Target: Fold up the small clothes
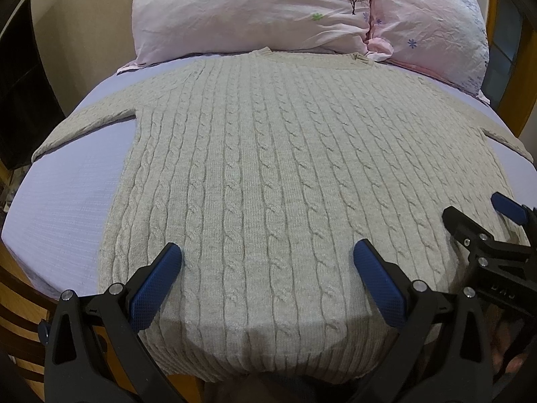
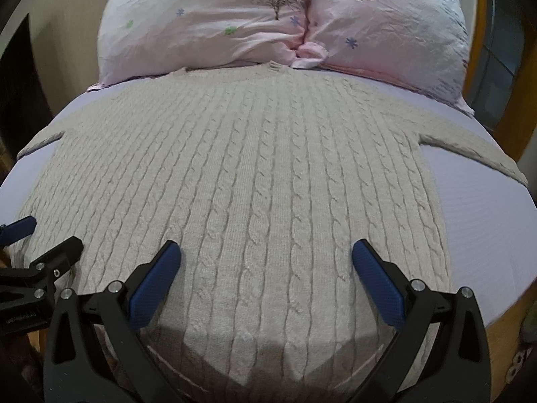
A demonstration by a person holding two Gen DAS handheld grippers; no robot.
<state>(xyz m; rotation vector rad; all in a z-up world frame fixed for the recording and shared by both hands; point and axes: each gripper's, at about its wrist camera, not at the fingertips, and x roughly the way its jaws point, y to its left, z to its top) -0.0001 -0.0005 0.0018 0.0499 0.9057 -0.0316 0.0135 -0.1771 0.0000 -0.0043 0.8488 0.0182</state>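
A light grey cable-knit sweater [image 1: 261,154] lies flat on the bed, collar toward the pillows, hem toward me, sleeves spread out to both sides. It also fills the right wrist view [image 2: 255,168]. My left gripper [image 1: 268,258] is open and empty, hovering over the lower left part of the sweater. My right gripper [image 2: 266,257] is open and empty over the lower right part. The right gripper also shows at the right edge of the left wrist view [image 1: 483,218]. The left gripper shows at the left edge of the right wrist view [image 2: 40,238].
The sweater lies on a lavender bed sheet [image 1: 63,208], also visible at the right [image 2: 486,221]. Two pink flowered pillows [image 1: 255,10] lie at the head of the bed [image 2: 389,23]. A wooden bed frame [image 1: 20,288] edges the mattress.
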